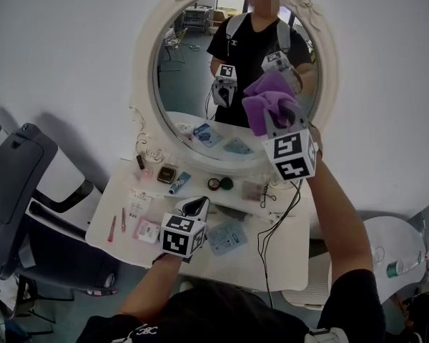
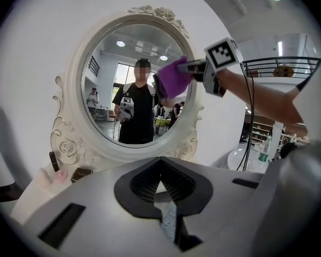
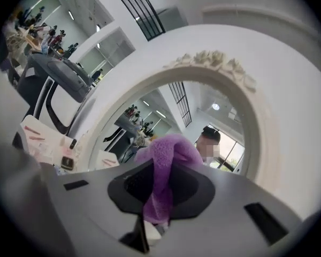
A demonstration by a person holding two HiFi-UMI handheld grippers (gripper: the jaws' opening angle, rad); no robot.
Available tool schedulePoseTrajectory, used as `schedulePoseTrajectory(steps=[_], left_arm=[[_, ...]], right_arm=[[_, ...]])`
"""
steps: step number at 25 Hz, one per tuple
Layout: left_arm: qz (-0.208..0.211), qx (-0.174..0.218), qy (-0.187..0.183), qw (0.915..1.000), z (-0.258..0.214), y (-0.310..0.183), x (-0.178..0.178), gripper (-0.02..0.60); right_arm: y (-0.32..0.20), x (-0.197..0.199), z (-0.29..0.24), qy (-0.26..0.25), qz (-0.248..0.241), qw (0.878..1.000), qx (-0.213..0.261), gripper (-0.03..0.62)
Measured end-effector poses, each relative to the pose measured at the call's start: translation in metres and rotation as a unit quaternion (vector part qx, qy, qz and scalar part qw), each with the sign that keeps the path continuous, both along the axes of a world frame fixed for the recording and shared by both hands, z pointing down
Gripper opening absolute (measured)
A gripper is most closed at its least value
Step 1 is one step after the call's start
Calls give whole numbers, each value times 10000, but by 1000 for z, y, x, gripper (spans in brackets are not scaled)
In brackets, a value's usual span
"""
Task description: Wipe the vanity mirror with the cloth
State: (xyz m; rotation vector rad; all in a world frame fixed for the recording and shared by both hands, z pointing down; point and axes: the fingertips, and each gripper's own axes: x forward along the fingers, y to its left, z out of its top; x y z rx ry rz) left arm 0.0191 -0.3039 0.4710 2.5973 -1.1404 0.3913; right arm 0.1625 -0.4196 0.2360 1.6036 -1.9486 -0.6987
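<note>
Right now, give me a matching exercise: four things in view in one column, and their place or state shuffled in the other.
1. purple cloth
2. left hand-held gripper
3. vanity mirror
4. office chair

A. dark, left of the table
B. white ornate frame, behind the table
C. clamped in the right hand-held gripper, up at the mirror
D. low over the table, jaws together, empty

Pairs: 1-C, 2-D, 3-B, 4-A
</note>
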Motion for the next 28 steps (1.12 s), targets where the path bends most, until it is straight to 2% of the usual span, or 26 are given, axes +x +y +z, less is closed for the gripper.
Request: schedulePoseTrajectory(steps=[4,7,10,14,18,20,23,28], left_arm=[[71,-27,42,10000,1,4,10,5],[156,-22,42,9999,0,7,19,5],[212,40,36,9998,-5,6,25,5],[204,98,60,9997,-10,7,27,5],[142,101,34,9998,-11,4,21,5],[105,67,9,9999,-9,3,17,5],[30,33,10,10000,-6,-1,11,5],[-49,-28,-36,10000,-1,-10,0,5]], right_arm=[[6,0,-114,60,-57,9974,709,57],[14,-1,-177,-254,-147,9949,965,58],[11,-4,-215,-390,-132,9932,1093,57],[-4,-7,-225,-207,31,9939,1082,58],[-10,-12,-219,-45,16,9899,1420,58],[-18,-12,-207,152,95,9896,1424,57],[-36,-13,-190,265,162,9919,1232,57],[-44,-15,-182,1,31,9976,695,57]])
